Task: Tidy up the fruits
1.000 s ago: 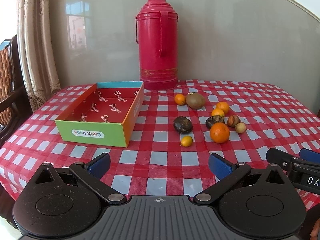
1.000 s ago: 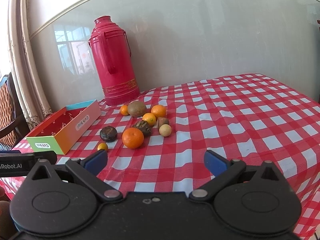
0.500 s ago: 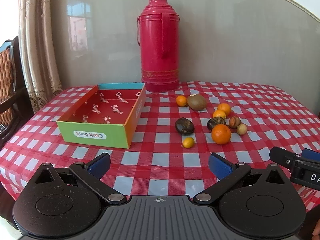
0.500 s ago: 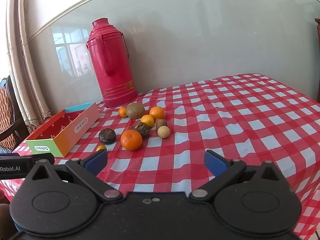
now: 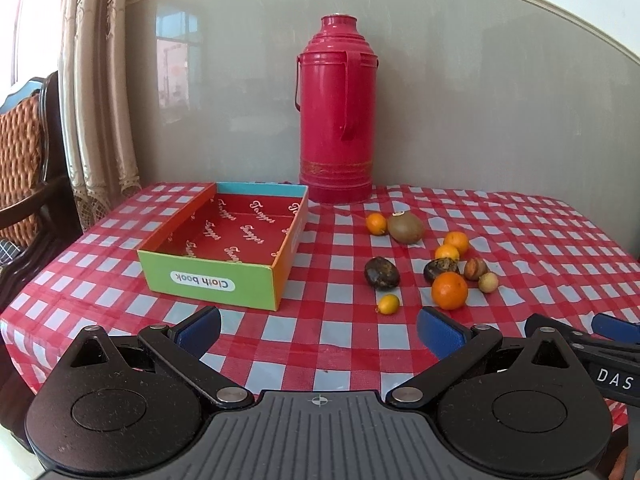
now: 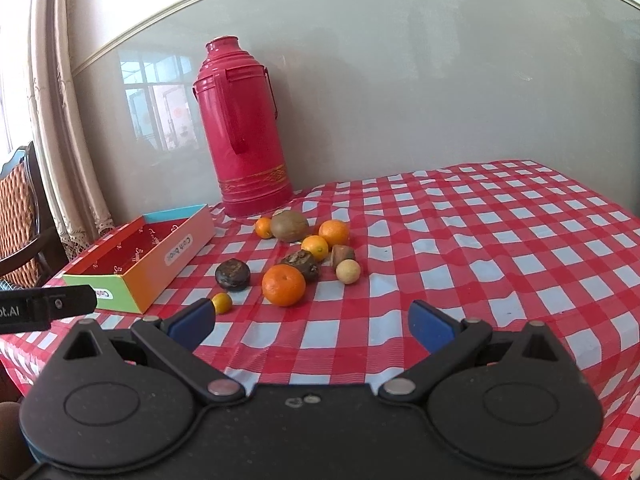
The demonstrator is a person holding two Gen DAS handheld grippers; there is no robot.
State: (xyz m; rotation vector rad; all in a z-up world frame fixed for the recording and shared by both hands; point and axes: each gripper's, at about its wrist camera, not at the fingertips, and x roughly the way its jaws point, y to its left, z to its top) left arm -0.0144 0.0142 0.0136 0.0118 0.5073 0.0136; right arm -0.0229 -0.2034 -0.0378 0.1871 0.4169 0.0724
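From the left wrist view, the left gripper [image 5: 318,330] hovers low over a red-and-white checked plastic tablecloth [image 5: 340,344], its blue-padded fingers [image 5: 198,330] spread wide and holding nothing. At about eleven o'clock from the fingers sits an open, empty cardboard box with a green front and red printed lining [image 5: 224,256]; a tall red metal thermos flask [image 5: 338,112] stands at twelve o'clock against the wall. The loose fruits lie at one o'clock, well apart from the fingers: a large round orange [image 5: 449,290], a tiny yellow kumquat [image 5: 389,304] nearest, a dark wrinkled fruit [image 5: 381,273] and a brown fuzzy kiwi [image 5: 405,228] farther back. From the right wrist view, the right gripper [image 6: 312,322] is likewise wide open and empty, with the large round orange at eleven o'clock, near but untouched, and the kumquat just beyond the left fingertip. The orange is likely firm, light and apt to roll, so pinching across its widest middle seems safest; the kiwi and wrinkled fruit probably bruise under a hard squeeze.
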